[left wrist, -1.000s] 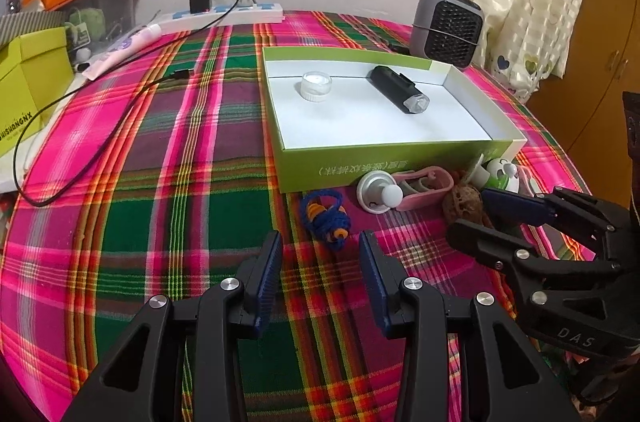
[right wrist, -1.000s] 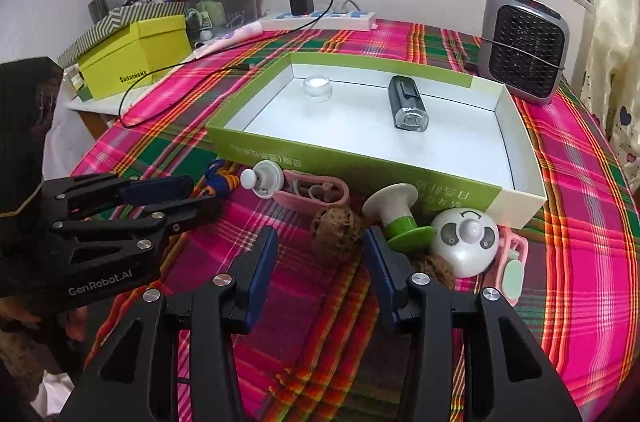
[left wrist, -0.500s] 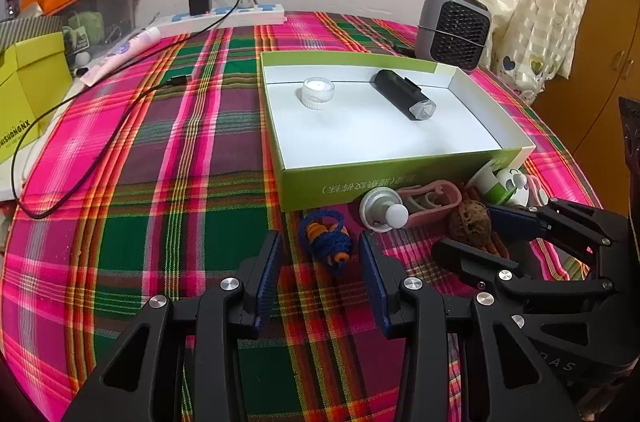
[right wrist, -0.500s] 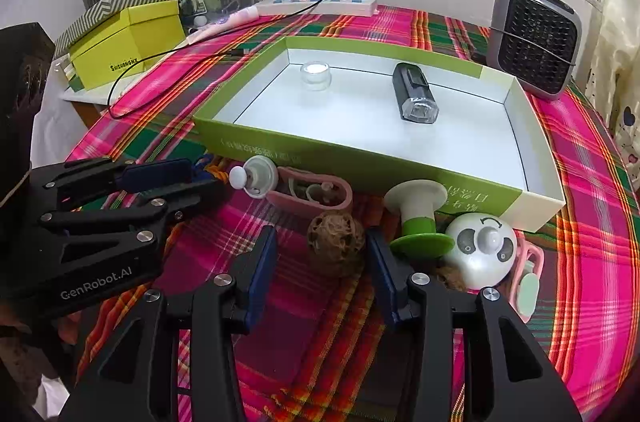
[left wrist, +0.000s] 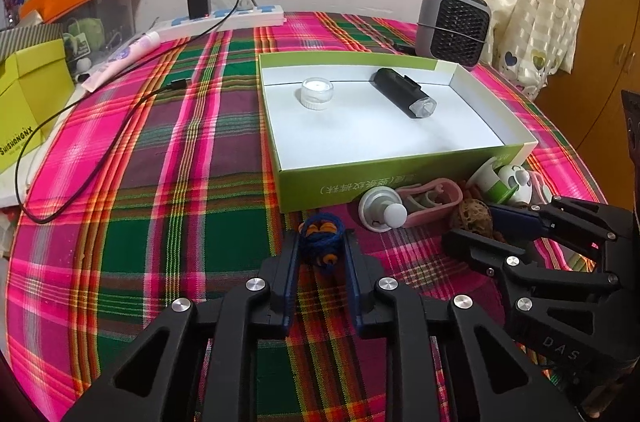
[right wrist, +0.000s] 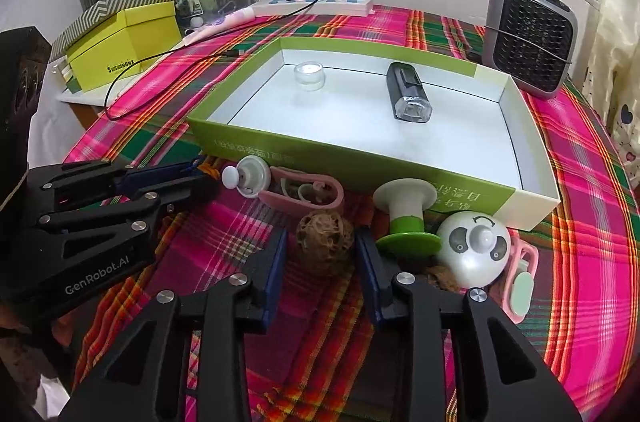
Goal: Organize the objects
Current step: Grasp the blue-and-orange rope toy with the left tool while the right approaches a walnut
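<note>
A green box point(left wrist: 384, 182) point(right wrist: 320, 152) with a white inside holds a clear jar point(left wrist: 317, 93) point(right wrist: 309, 75) and a black light point(left wrist: 404, 98) point(right wrist: 408, 97). Small items lie along its front wall. My left gripper point(left wrist: 320, 252) is open, its fingers on either side of a blue cord bundle with orange beads point(left wrist: 323, 240); it also shows in the right wrist view point(right wrist: 188, 182). My right gripper point(right wrist: 322, 248) is open around a brown woven ball point(right wrist: 325, 242) point(left wrist: 474, 216).
In front of the box lie a white knob point(right wrist: 248, 177), a pink clip point(right wrist: 308, 190), a green-and-white spool point(right wrist: 406, 218), a panda ball point(right wrist: 474, 248) and a pink tag point(right wrist: 520, 276). A grey heater point(right wrist: 530, 36), a yellow box point(right wrist: 124, 48), a power strip point(left wrist: 228, 16) and a black cable point(left wrist: 100, 150) sit further off.
Both grippers have moved forward and down. The left fingers now flank the blue cord bundle, and the right fingers now flank the brown ball.
</note>
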Tool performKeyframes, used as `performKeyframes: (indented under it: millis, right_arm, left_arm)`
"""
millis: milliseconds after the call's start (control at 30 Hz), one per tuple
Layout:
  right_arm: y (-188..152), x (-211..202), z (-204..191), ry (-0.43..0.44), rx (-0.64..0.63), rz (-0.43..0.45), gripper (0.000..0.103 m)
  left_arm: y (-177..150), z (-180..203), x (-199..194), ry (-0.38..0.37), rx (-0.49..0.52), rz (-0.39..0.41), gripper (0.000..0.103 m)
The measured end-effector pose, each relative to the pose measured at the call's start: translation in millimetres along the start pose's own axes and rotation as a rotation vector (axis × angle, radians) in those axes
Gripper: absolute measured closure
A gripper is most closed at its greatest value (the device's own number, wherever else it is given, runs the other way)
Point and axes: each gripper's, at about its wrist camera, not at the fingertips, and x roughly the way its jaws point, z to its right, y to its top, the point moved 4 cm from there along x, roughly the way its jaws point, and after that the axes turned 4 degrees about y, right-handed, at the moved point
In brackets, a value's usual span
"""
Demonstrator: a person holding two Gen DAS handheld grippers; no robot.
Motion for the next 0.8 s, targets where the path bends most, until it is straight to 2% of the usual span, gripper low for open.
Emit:
performKeyframes:
  millis: [100,800]
  right_arm:
    - [0.3,-0.1,1.2,0.001,0.003,0.001,0.073]
    - [-1.6,-2.4,0.0,0.013,0.006,0.004,0.073]
  left_arm:
    - [0.0,0.2,0.0,-0.001,0.0,0.0,0.085]
    - [0.1,0.4,-3.1,0.003,-0.002,0.007,0.086]
